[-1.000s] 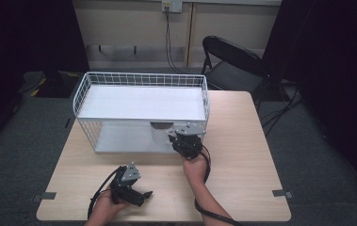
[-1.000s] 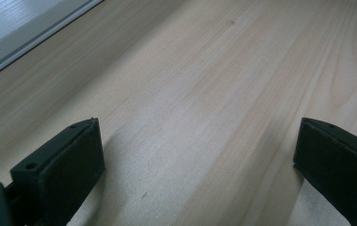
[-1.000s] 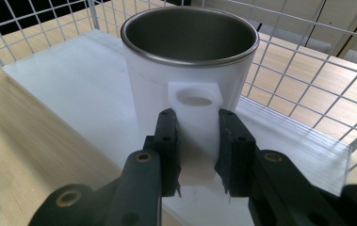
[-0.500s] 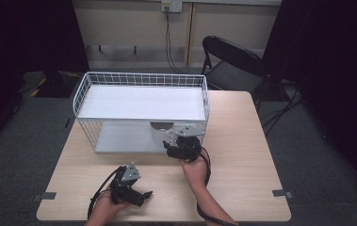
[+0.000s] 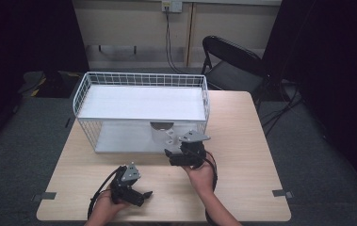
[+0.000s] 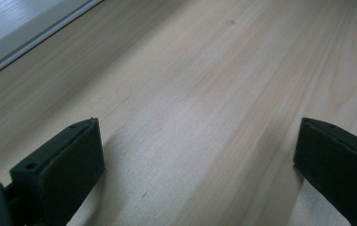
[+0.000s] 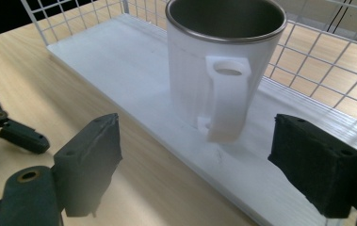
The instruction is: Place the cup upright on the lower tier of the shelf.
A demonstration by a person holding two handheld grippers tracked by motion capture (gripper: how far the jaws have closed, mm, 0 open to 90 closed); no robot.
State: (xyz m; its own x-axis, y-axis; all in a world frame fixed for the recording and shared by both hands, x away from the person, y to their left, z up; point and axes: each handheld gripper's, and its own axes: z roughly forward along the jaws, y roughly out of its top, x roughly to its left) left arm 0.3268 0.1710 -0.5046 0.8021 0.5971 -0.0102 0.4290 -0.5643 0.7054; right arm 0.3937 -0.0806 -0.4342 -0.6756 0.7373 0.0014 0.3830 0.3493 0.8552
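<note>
the desk (image 5: 242, 141) is pale wood, with bare top along its near edge and right side. on its far half stands a white wire rack (image 5: 141, 82) with two white shelves; its front faces the person and is open at the lower shelf, whose front edge lies close to the desk top. the upper shelf hangs low over the lower one, so room above the lower shelf is tight.

a white mug (image 5: 163, 134) with a steel inside stands upright on the lower shelf, near the front edge and toward the rack's right end. in the right gripper view the mug (image 7: 223, 61) has its handle turned toward the tongs, and wire grid closes in behind it.

the right tongs (image 5: 170, 155) sit just in front of the shelf edge, pointing left across the mug's front. their jaws have just been opening and now stand wide apart, holding nothing; the mug is just beyond them, untouched (image 7: 195, 155).

the left tongs (image 5: 144, 194) rest low near the desk's front edge, well apart from the rack, jaws spread wide over bare wood (image 6: 197, 160), gripping nothing.
</note>
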